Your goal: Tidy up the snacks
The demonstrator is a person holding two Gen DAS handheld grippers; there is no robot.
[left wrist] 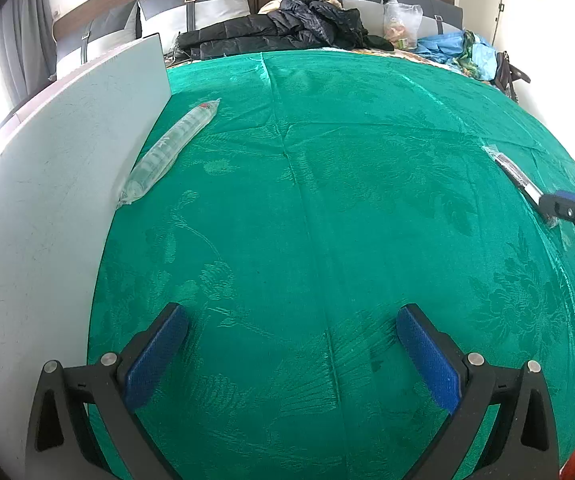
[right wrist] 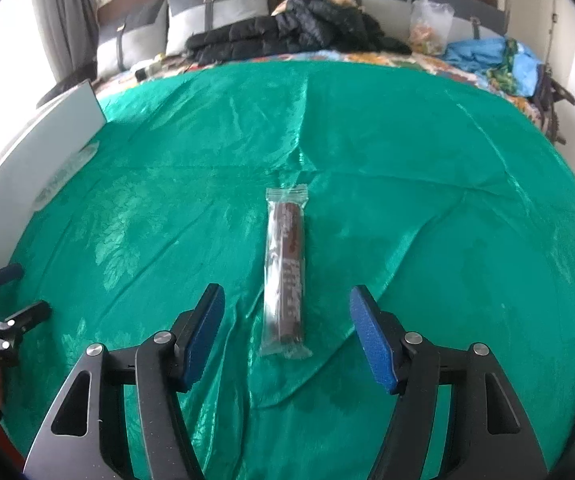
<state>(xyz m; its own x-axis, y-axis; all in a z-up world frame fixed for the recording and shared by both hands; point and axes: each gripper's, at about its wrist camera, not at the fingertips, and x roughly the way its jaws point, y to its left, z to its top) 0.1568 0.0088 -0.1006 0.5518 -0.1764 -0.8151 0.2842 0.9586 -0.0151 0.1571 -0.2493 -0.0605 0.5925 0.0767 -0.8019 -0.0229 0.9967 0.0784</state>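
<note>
The brown snack pack (right wrist: 286,268) in its clear wrapper lies lengthwise on the green cloth (right wrist: 407,184) — just ahead of the right tool (right wrist: 286,334), whose jaws stand wide with nothing gripped. Far left of that pack, a clear snack sleeve (left wrist: 171,152) rests against the white board (left wrist: 59,184). The left tool (left wrist: 292,342) is wide too — empty.

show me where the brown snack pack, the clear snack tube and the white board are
brown snack pack (right wrist: 286,268): right wrist view, middle of the wrapper.
clear snack tube (left wrist: 169,152): left wrist view, mid-length.
white board (left wrist: 47,184): left wrist view, bare face.
</note>
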